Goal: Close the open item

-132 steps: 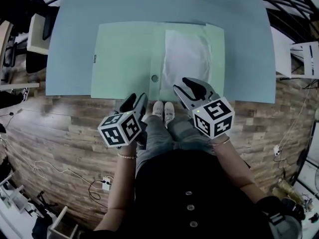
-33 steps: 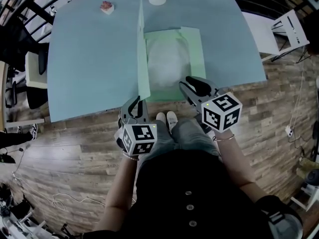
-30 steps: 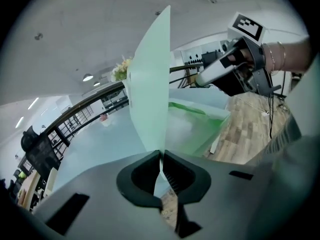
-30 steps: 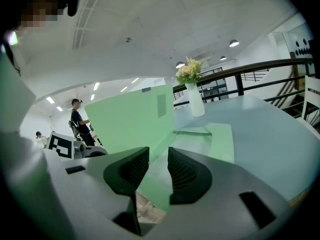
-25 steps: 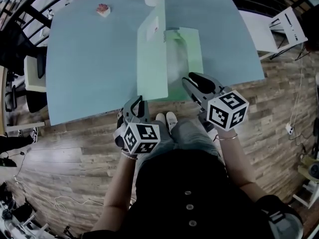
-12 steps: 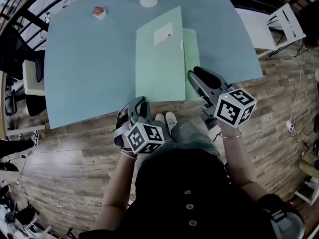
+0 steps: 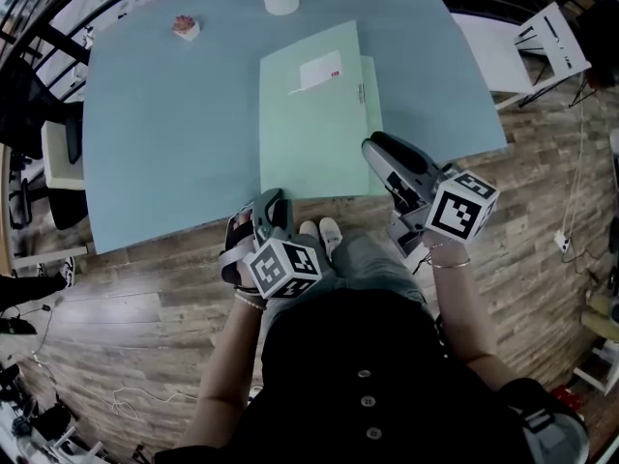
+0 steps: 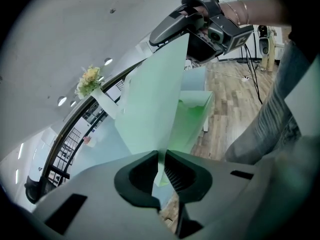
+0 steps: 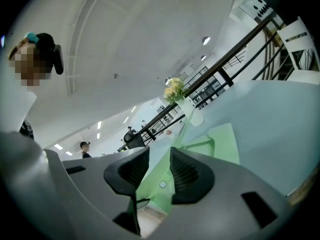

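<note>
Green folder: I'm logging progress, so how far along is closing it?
Done: the cover of the green folder is folded over its back, nearly flat. In hand: the left gripper has just been opening its jaws, with the cover's near corner between them. Left: let go and withdraw. The right gripper is open and empty.

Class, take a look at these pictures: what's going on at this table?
A person with a tool in each hand is closing a green folder on a blue table. The cover is nearly down over it. The left tool has the cover's near corner between its jaws, which have just been opening. The right tool hovers open by the folder's right edge, holding nothing.
</note>
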Action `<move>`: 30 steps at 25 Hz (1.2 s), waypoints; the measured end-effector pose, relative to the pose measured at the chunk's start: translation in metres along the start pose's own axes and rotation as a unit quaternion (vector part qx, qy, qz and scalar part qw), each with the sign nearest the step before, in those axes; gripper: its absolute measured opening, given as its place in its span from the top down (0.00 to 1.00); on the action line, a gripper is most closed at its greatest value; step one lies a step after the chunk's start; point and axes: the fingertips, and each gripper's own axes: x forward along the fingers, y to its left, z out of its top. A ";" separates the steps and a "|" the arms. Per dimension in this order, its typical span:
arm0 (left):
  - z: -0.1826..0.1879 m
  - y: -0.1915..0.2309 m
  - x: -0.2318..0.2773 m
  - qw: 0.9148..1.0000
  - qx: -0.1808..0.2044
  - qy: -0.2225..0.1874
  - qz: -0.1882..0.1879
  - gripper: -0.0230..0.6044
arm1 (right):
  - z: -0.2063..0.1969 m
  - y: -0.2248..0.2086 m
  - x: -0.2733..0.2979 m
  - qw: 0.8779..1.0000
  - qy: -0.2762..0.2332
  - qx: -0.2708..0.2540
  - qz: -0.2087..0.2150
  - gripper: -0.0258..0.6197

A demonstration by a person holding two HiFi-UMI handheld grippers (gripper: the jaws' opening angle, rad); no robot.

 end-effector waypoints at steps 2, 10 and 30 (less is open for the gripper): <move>0.001 -0.001 0.002 1.000 0.005 0.000 -0.001 0.88 | -0.002 -0.003 0.000 1.000 0.000 0.016 0.000 0.77; 0.005 -0.008 0.007 1.000 0.024 0.003 -0.014 0.87 | -0.003 -0.010 0.000 0.999 -0.001 0.043 0.018 0.78; 0.003 -0.010 0.006 0.999 -0.002 -0.026 -0.030 0.84 | -0.014 -0.028 0.009 0.997 0.013 0.070 0.002 0.90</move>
